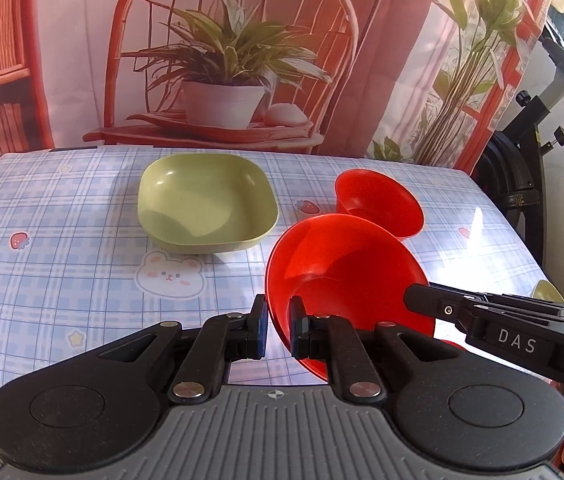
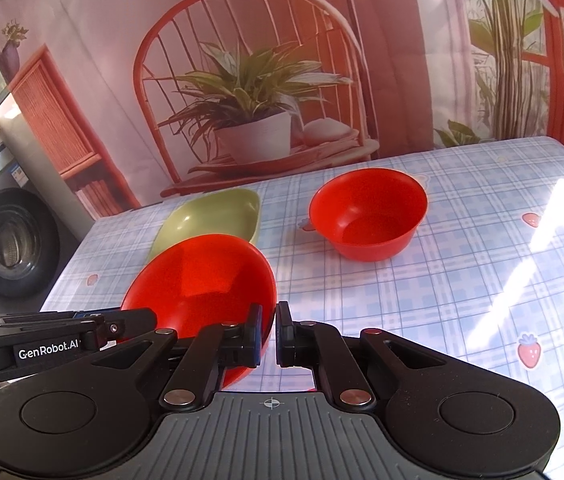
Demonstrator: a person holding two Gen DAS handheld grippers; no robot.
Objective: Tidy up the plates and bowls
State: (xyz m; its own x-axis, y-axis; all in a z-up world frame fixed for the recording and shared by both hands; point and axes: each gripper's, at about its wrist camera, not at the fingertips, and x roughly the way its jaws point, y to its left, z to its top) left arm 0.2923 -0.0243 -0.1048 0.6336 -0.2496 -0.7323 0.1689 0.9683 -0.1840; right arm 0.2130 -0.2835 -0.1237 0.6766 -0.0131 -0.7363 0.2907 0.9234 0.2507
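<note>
Red plastic, glossy and round, is filling the near middle of both wrist views: a red plastic bowl (image 1: 342,264) is being gripped on opposite sides of its rim by both tools at once. The left gripper (image 1: 279,326) is pinching the bowl's near-left rim, one finger sitting outside the wall and the other inside. The right gripper (image 2: 268,330) is clamping the rim on the other side in the same way, its left finger inside the bowl and its right finger outside. In the left wrist view the right tool is reaching in from the right edge, lettered "DAS"; in the right wrist view the left tool is coming in from the left edge, lettered "GenRobot.AI". The held bowl is tilting, its opening facing up and away from the cameras, and whether its base is touching the cloth cannot be told.

Beyond it, a second red plastic bowl (image 2: 368,214) is standing upright on the blue plaid tablecloth with strawberry and bunny prints (image 2: 462,280), apart from the held one. A pale green squarish plastic dish (image 1: 207,204) is resting flat on the cloth to the left of that second bowl. A printed backdrop of a potted plant on an orange chair (image 1: 222,80) is hanging behind the table.
</note>
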